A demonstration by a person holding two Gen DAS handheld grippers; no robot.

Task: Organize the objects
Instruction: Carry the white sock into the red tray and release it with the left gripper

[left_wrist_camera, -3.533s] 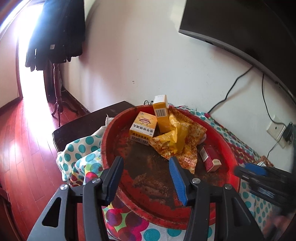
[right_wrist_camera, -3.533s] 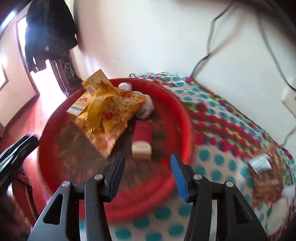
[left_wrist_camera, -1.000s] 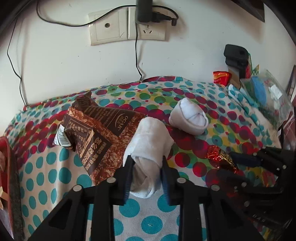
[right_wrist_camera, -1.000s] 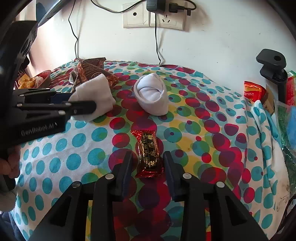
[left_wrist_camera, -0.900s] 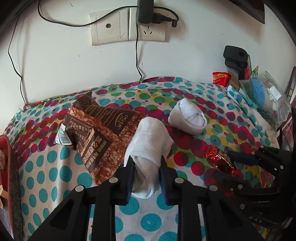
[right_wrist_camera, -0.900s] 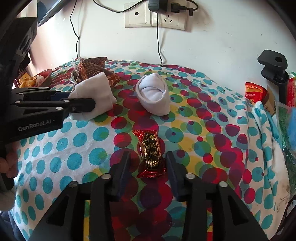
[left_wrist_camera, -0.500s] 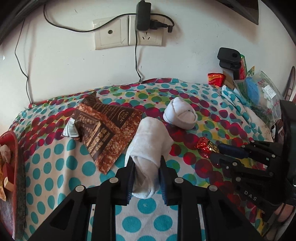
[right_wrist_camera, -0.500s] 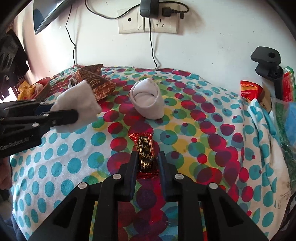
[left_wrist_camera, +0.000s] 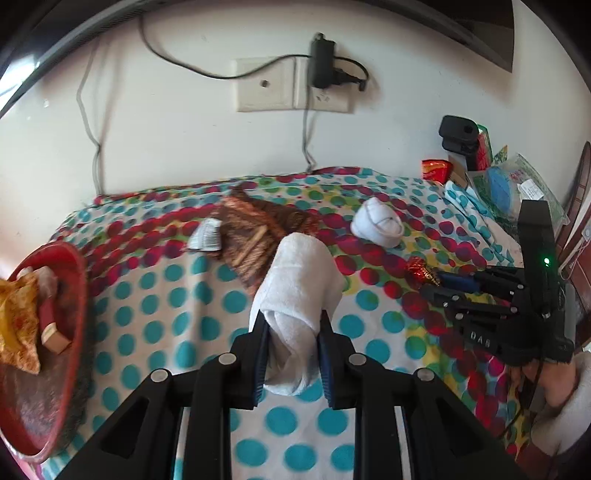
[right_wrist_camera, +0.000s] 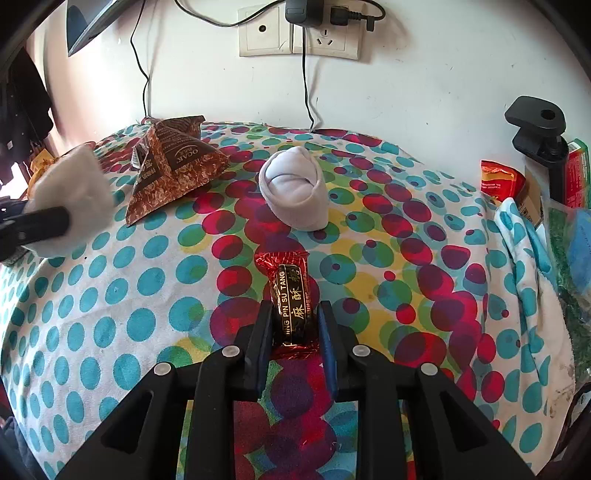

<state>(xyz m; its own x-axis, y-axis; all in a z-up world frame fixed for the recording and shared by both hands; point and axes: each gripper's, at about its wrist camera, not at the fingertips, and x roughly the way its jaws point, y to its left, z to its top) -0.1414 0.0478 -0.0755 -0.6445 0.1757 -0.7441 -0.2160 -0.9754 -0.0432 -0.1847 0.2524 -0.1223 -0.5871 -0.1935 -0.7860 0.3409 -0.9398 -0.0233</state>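
Candy bar (right_wrist_camera: pixel 294 304) "PIN SU TANG", bag (right_wrist_camera: pixel 173 168) "OCAK"

You're in a home — a polka-dot cloth (right_wrist_camera: pixel 110 295) over the table, wall sockets (right_wrist_camera: pixel 299 33) with chargers, rolled socks (right_wrist_camera: pixel 295 192), snack packets (right_wrist_camera: pixel 173 166).

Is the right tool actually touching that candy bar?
Touching. The right wrist view shows the right tool with both fingers pressed against the sides of the candy bar.
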